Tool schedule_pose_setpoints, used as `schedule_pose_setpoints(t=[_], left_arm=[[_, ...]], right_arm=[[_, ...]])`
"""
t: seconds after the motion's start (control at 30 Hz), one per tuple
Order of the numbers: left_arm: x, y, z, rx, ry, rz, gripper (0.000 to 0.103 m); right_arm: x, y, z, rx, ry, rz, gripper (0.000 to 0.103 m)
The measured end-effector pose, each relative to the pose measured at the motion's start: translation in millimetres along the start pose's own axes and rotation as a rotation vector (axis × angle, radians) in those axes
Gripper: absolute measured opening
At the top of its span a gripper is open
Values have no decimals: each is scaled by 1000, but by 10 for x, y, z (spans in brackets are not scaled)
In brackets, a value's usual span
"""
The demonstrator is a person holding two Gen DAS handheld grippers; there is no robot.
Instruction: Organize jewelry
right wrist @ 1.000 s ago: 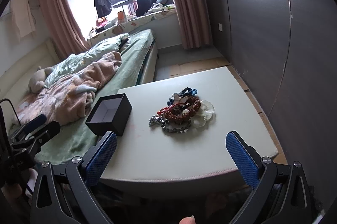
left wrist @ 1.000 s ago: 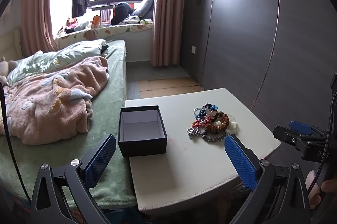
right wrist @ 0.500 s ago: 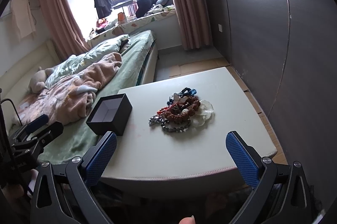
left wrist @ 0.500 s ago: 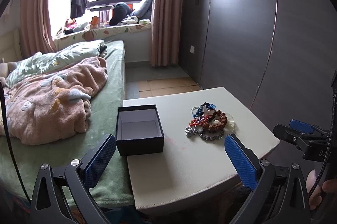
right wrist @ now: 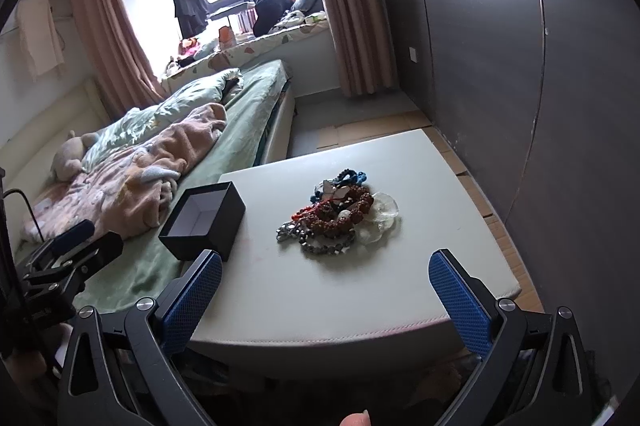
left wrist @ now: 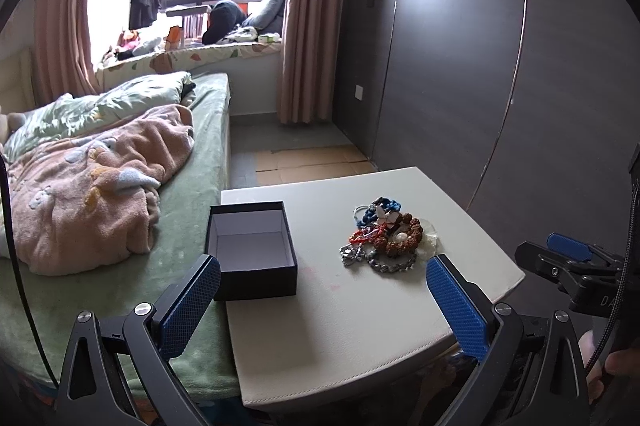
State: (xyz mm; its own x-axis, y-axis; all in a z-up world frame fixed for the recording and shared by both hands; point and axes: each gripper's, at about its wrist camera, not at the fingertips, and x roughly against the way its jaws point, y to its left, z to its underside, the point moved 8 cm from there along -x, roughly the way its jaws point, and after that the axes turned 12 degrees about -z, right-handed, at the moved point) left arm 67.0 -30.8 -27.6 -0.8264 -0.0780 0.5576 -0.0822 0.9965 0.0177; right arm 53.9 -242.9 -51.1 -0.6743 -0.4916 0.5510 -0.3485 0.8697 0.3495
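A pile of jewelry (left wrist: 386, 238) with brown, red, blue and silver bead strands lies on the white table (left wrist: 360, 326). It also shows in the right wrist view (right wrist: 338, 212). An open, empty black box (left wrist: 251, 250) stands at the table's left edge, also seen in the right wrist view (right wrist: 204, 220). My left gripper (left wrist: 322, 300) is open and empty, above the table's near edge. My right gripper (right wrist: 326, 296) is open and empty, above the near edge, short of the pile. The right gripper also shows at the right of the left wrist view (left wrist: 568, 258).
A bed (left wrist: 192, 186) with a pink blanket (left wrist: 88, 186) touches the table's left side. A dark wardrobe wall (left wrist: 500, 74) runs along the right. Floor with cardboard (left wrist: 312, 162) lies beyond the table. A window seat with clutter is at the back.
Both grippers have shifted only slightly; the left view has drifted a little, so the box and pile sit slightly further left. Nothing was grasped or moved.
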Motion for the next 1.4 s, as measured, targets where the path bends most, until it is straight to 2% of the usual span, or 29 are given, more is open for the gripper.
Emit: schedule_pose_setpoints(t=[0.3, 0.47, 0.53, 0.63, 0.77, 0.97, 1.1, 1.2, 1.4], left_arm=[[-258, -208, -94, -12, 15, 48, 103], [-408, -321, -186, 14, 25, 107, 102], [-486, -381, -190, 22, 40, 129, 99], [-630, -503, -170, 6, 76, 150, 87], [-812, -643, -121, -11, 123, 168, 75], [-1066, -780, -68, -35, 173, 179, 63], [-1275, -843, -26, -61, 208, 176, 55], [-1446, -895, 15, -76, 235, 178, 49], [-1779, -1052, 70, -117, 278, 194, 44]], right_arm=[[-49, -268, -121, -72, -34, 16, 103], [-184, -486, -138, -159, -2, 32, 103], [-220, -559, -134, -201, 6, 24, 103], [-270, -662, -129, -265, 12, 4, 101], [-379, -776, -111, -334, 35, -5, 86], [-571, -940, -64, -455, 74, -56, 72], [-673, -979, -95, -491, 85, -83, 70], [-721, -1049, -123, -506, 81, -72, 70], [-867, -1174, -165, -571, 86, -77, 70]])
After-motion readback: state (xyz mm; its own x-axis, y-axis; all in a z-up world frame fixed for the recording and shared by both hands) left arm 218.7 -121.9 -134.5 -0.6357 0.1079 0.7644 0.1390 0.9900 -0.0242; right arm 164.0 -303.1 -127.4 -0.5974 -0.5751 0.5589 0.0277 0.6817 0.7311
